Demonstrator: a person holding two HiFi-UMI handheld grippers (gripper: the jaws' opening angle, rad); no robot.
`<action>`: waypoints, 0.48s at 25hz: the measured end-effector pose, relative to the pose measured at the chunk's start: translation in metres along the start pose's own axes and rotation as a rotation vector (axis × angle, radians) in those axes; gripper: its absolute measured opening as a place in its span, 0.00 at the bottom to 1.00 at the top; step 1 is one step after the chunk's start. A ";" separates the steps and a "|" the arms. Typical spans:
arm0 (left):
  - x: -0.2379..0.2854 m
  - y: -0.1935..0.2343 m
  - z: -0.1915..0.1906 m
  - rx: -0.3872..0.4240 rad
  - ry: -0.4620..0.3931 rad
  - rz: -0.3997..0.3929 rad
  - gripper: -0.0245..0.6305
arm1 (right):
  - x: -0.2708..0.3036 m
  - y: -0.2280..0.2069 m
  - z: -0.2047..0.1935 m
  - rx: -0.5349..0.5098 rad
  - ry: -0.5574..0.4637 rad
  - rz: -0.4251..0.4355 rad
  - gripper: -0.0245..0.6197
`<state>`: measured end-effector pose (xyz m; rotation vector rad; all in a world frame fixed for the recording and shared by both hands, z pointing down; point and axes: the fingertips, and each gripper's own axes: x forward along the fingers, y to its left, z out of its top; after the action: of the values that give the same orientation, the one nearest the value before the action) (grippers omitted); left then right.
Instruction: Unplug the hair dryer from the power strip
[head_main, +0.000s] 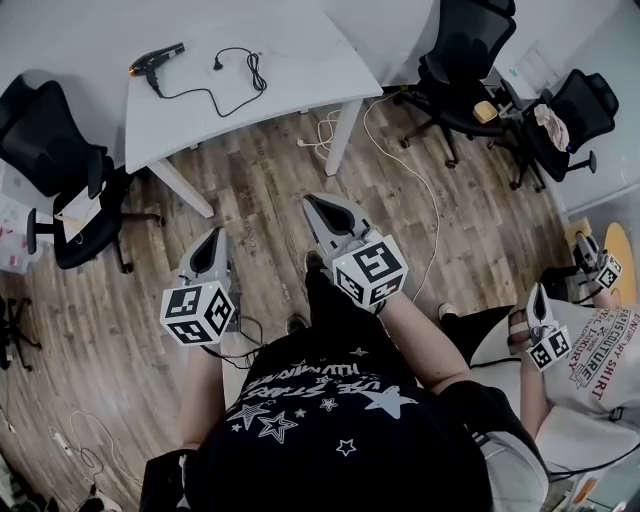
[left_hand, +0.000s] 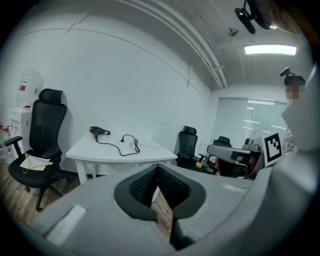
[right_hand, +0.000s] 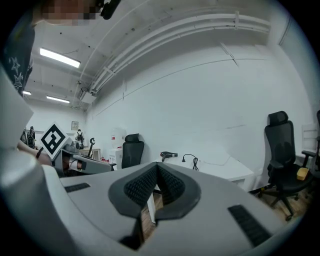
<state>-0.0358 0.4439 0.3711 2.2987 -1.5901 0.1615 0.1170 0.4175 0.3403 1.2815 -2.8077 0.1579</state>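
Observation:
A black hair dryer (head_main: 155, 62) lies on the white table (head_main: 300, 60) at the far side of the room. Its black cord (head_main: 235, 95) curls across the tabletop, and the plug (head_main: 218, 66) lies loose on the table. No power strip shows on the table. I also see the dryer (left_hand: 99, 131) in the left gripper view and the dryer (right_hand: 169, 155) in the right gripper view, still distant. My left gripper (head_main: 210, 240) and right gripper (head_main: 318, 205) hang over the wooden floor, well short of the table. Both are shut with nothing between their pads.
Black office chairs stand left of the table (head_main: 60, 170) and at the back right (head_main: 470, 60). A white cable (head_main: 420, 180) trails over the floor. Another person with two grippers (head_main: 545, 340) sits at the right.

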 end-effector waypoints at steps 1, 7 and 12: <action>0.003 0.003 0.001 -0.001 0.001 0.005 0.05 | 0.006 -0.003 -0.001 0.005 0.002 0.004 0.05; 0.037 0.026 0.009 -0.006 0.007 0.054 0.05 | 0.051 -0.027 -0.007 0.030 0.013 0.047 0.05; 0.081 0.045 0.029 0.001 0.007 0.086 0.05 | 0.097 -0.065 -0.004 0.040 0.020 0.077 0.05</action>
<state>-0.0505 0.3482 0.3765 2.2292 -1.6861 0.1908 0.1020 0.3028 0.3575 1.1729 -2.8525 0.2301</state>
